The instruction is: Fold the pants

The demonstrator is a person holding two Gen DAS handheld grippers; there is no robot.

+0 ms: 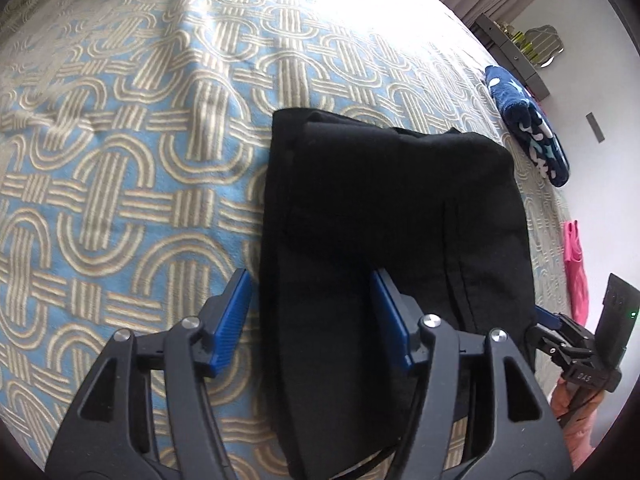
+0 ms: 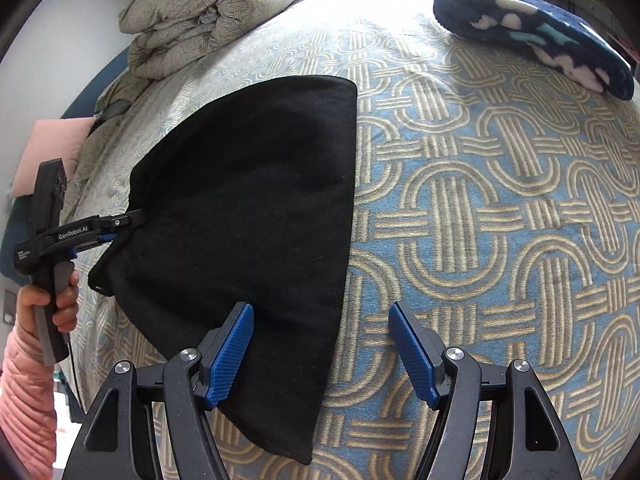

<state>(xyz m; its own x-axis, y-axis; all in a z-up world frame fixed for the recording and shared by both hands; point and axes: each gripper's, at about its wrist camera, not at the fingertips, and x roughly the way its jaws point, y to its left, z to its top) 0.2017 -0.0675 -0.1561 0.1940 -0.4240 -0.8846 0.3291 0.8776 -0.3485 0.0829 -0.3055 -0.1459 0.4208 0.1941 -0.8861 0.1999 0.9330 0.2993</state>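
The black pants lie folded into a compact rectangle on the blue and beige patterned bedspread. My left gripper is open over their near left edge, one blue pad on the bedspread beside the cloth and the other above the cloth. In the right wrist view the pants spread to the left, and my right gripper stands open astride their near right edge, pressing on nothing. The left gripper, held by a hand in a pink sleeve, reaches the pants' left side. The right gripper shows at the pants' right corner.
A folded dark blue fleece with white patches lies at the bed's far right. A bundled beige quilt sits at the back left, with a pink pillow below it. A pink cloth hangs past the bed edge.
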